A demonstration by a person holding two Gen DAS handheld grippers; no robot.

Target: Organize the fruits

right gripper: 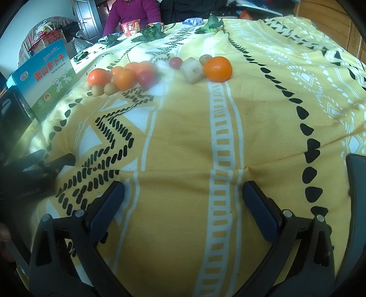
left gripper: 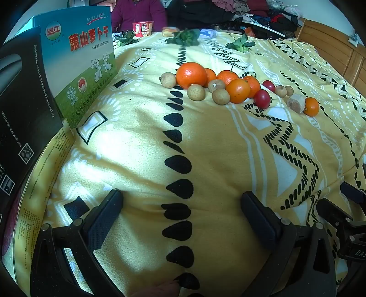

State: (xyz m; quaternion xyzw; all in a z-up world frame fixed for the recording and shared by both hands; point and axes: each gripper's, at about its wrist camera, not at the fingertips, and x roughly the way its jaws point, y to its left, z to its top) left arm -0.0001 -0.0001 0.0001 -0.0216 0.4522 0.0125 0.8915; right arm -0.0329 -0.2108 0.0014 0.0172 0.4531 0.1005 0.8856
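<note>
both grippers (left gripper: 181,205) (right gripper: 183,196) wide open, empty

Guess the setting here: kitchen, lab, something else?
Likely a home bedroom: the fruit sits on a yellow patterned blanket, with a clothes pile and wooden panelling behind.

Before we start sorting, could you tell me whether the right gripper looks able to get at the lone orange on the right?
Probably yes: the right gripper is open and empty, and only bare cloth lies between it and the orange.
</note>
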